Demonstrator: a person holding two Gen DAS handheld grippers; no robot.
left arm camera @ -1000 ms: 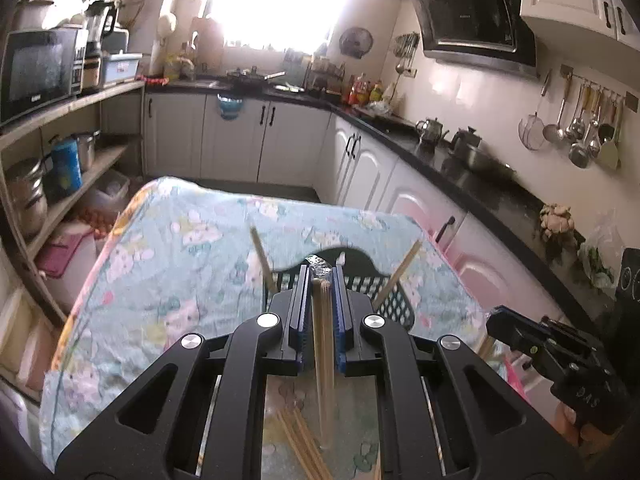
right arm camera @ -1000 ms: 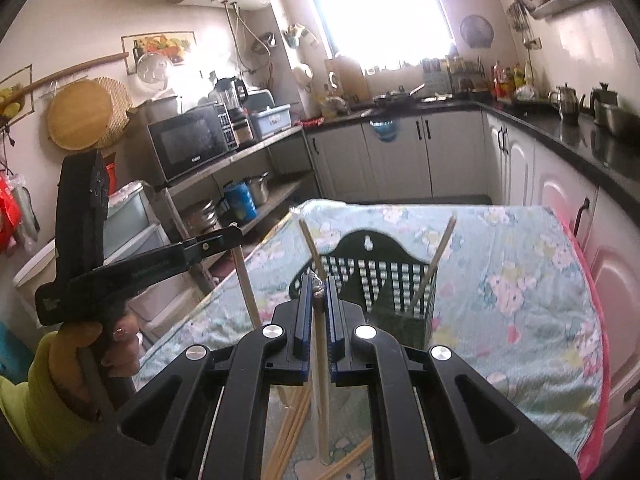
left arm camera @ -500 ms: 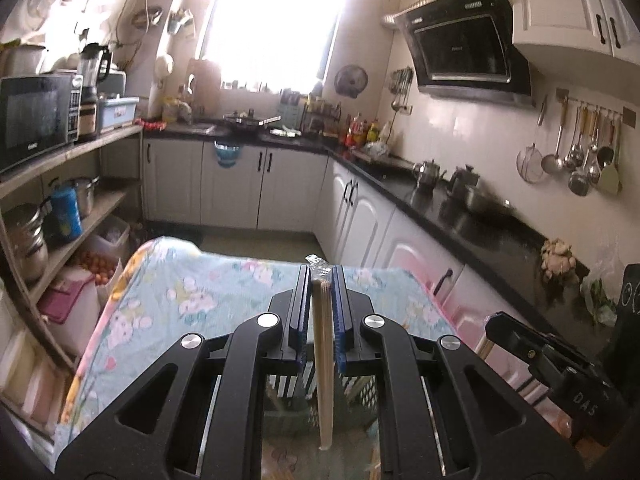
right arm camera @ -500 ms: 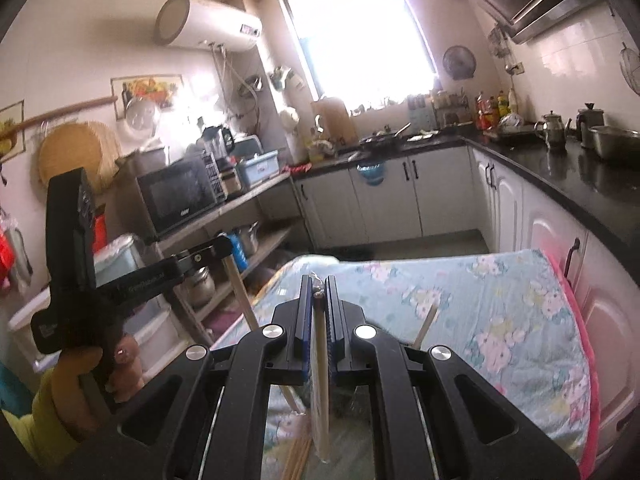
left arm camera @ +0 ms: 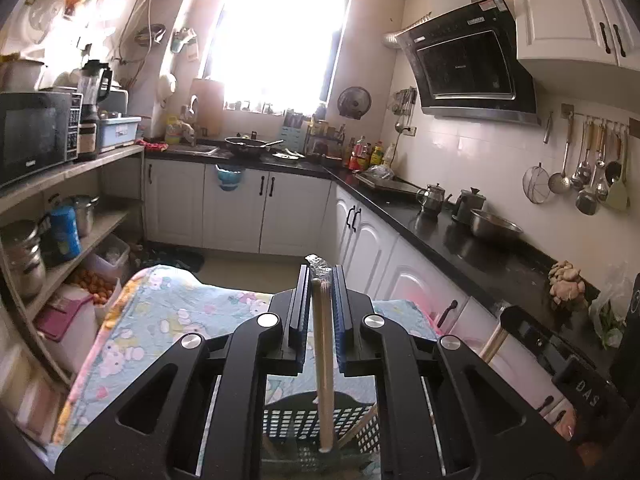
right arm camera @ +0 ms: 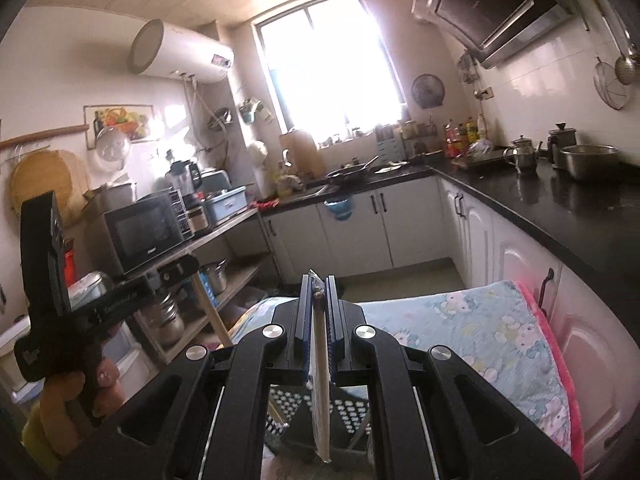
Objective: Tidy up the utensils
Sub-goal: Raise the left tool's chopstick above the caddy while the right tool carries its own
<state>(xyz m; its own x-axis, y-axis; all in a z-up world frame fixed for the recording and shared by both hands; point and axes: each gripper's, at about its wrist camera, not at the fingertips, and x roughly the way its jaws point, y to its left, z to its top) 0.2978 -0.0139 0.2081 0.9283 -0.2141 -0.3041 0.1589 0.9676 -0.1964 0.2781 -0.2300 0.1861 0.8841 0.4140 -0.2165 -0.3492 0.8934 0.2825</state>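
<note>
My left gripper point(left arm camera: 321, 280) is shut on a pair of wooden chopsticks point(left arm camera: 323, 364) that hang down between its jaws, above a dark slotted utensil basket point(left arm camera: 308, 424) with other chopsticks leaning in it. My right gripper point(right arm camera: 319, 284) is shut on a single wooden chopstick point(right arm camera: 321, 384), held above the same basket point(right arm camera: 348, 416). The left gripper also shows at the left of the right wrist view point(right arm camera: 176, 270), with its chopsticks point(right arm camera: 212, 308) hanging below it. The right gripper's body shows at the lower right of the left wrist view point(left arm camera: 560, 356).
The basket stands on a table covered with a blue floral cloth point(left arm camera: 160, 320) point(right arm camera: 492, 332). White cabinets under a black counter point(left arm camera: 460, 236) run behind and to the right. Open shelves with a microwave point(left arm camera: 32, 136) and pots stand on the left.
Both grippers have risen and tilted up with their chopsticks. The basket has dropped from mid-frame to the bottom of both views, and the loose chopsticks on the cloth are out of sight.
</note>
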